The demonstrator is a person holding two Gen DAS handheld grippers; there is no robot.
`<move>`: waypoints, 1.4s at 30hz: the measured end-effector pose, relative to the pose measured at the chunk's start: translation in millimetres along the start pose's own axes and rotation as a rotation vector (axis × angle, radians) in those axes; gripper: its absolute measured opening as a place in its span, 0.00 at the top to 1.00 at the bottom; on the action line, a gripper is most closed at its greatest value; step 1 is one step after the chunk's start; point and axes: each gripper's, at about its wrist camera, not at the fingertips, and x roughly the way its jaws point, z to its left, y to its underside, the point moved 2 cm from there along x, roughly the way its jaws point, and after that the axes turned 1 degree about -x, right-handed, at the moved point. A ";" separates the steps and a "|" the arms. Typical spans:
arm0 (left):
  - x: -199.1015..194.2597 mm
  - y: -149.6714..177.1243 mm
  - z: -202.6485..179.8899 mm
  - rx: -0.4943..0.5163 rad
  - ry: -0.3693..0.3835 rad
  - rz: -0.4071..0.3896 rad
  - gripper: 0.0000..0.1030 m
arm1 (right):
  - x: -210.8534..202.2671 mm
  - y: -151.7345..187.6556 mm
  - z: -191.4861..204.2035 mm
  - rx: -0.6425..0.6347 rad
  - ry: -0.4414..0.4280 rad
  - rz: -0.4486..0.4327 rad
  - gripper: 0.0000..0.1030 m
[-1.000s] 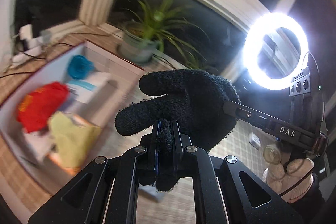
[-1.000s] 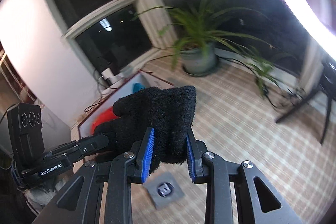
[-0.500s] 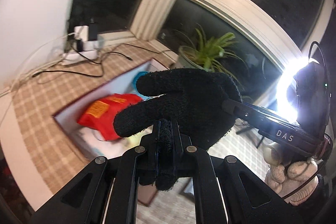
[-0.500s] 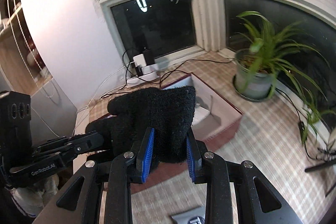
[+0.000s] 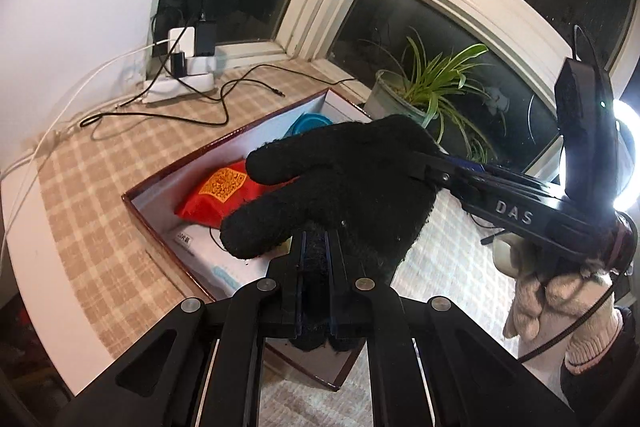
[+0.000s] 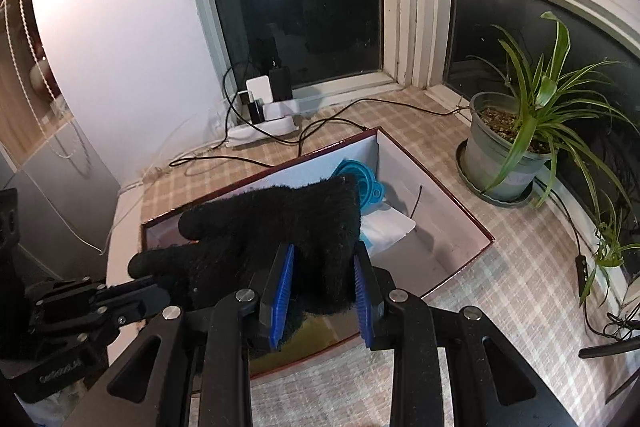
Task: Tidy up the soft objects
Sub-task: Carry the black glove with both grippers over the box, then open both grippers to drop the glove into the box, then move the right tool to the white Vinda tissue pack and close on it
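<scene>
A black knit glove point(image 5: 344, 187) hangs in the air between both grippers, above an open box point(image 5: 168, 227) with dark red rim and white inside. My left gripper point(image 5: 316, 259) is shut on the glove's lower edge. My right gripper point(image 6: 322, 279) is shut on the glove's cuff point(image 6: 320, 227); it shows in the left wrist view point(image 5: 440, 175) entering from the right. In the box lie a red pouch point(image 5: 216, 199), a blue item point(image 6: 360, 175) and white packets point(image 6: 388, 227).
A potted spider plant point(image 6: 508, 147) stands right of the box point(image 6: 460, 211). A power strip with chargers and cables point(image 6: 264, 123) lies by the window. The surface has a checked cloth point(image 6: 500, 291). A ring light point(image 5: 628, 163) glows at far right.
Both grippers have carried the glove leftward and now hold it over the box. The views have swung from the plant and ring light toward the window corner. Both grips are unchanged.
</scene>
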 end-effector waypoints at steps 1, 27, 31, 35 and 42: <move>0.7 0.3 0.4 0.000 -0.002 0.002 0.93 | 2.4 -0.3 -0.5 -0.001 0.003 0.002 0.75; -19.5 6.0 -16.5 0.035 0.008 -0.009 0.52 | -56.7 41.1 -40.2 0.182 0.031 -0.069 0.41; -26.8 14.2 -34.6 0.083 0.048 -0.004 0.45 | -91.7 77.3 -60.8 0.280 0.057 -0.089 0.41; -30.9 23.5 -51.2 0.118 0.094 0.018 0.45 | -134.9 122.5 -85.5 0.372 0.102 -0.101 0.41; -39.2 44.2 -77.5 0.170 0.130 0.050 0.45 | -215.4 213.8 -154.1 0.553 0.219 -0.101 0.41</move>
